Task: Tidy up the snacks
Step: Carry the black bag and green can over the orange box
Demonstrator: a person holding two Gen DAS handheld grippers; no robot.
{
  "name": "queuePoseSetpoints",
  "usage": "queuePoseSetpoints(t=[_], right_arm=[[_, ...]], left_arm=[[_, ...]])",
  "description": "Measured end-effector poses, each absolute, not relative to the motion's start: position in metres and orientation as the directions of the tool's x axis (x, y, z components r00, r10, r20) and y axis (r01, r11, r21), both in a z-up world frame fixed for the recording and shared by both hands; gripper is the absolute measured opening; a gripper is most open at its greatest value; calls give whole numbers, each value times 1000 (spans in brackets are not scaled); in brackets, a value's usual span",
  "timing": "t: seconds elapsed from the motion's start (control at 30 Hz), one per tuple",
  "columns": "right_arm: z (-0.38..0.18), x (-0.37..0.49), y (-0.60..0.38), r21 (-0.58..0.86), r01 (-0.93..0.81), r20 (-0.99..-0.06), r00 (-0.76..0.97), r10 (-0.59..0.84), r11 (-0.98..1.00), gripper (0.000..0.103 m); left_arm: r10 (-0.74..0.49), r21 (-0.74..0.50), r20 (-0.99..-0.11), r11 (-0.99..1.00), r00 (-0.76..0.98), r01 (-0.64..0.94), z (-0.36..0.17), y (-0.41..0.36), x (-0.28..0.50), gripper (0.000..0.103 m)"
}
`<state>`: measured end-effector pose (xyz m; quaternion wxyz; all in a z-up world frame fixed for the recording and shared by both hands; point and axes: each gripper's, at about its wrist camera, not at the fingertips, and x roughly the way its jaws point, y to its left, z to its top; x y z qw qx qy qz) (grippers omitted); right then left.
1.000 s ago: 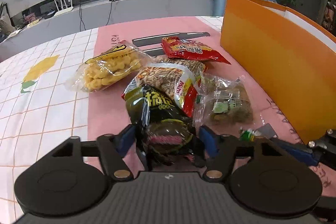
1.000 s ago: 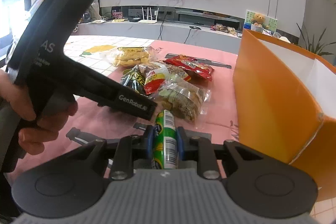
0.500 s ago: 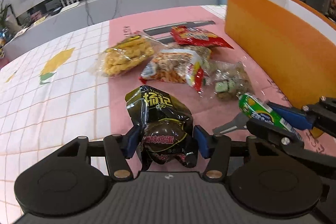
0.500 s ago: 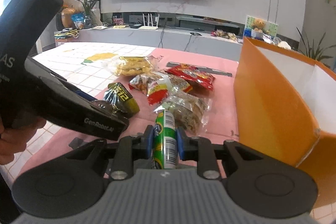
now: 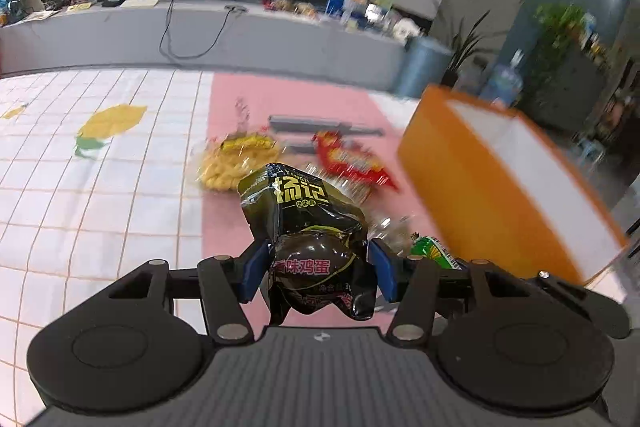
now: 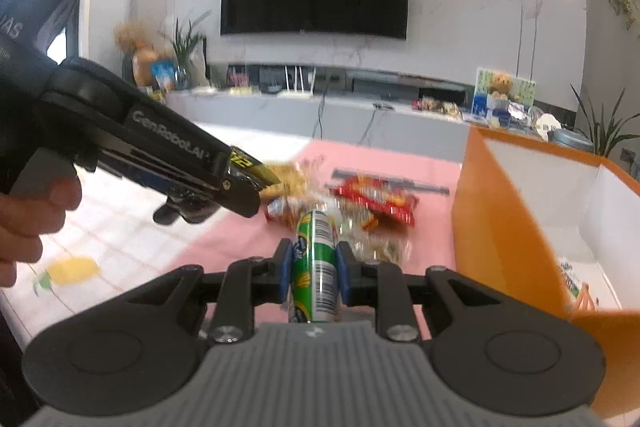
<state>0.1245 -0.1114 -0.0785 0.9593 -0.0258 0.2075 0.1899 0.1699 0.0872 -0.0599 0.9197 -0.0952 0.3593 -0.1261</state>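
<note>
Orange box is landmark, open top, white inside. Left gripper clamps dark olive snack pouch between 2 blue pads, pouch lifted above pink mat, left of box. Right gripper squeezes green snack tube between its pads, tube pointing forward, held just left of box wall. Remaining snacks lie on mat left of box: yellow puff bag, red packet, clear wrapped pack, blurred.
</note>
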Motion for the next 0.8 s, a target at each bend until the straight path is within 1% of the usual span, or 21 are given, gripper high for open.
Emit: queuePoseSetpoints(t=[0.2,0.3,0.37,0.47,0.53,0.6,0.7,0.8], right_arm=[[-41,114,-145,176,-350,-317,865,390,920,21],[-26,111,-164,224,-330,-285,878,385,917,21],[-17,110,-181,233,-307,-268,892,365,923,21],[-6,108,-209,200,-268,-262,912,315,942,21],[-1,110,-230,185,-228,-268,924,272,956,21],[3,116,-256,204,-184,-283,929,238,962,21],[1,131,-289,243,-128,-328,922,205,962,21],[-8,151,-311,246,-52,-397,906,150,968,21]], left_arm=[[-362,-334,-550,921,753,199,-33,87,158,63],[-389,-358,-507,907,769,223,-22,84,152,63],[-407,-374,-487,897,773,236,-16,81,149,63],[-444,-407,-460,875,769,262,-8,76,150,63],[-476,-432,-445,856,759,284,-4,71,153,63],[-503,-450,-431,839,749,305,-2,65,156,63],[-540,-466,-415,817,732,339,-1,53,160,63],[-574,-486,-406,794,711,364,-2,40,164,63]])
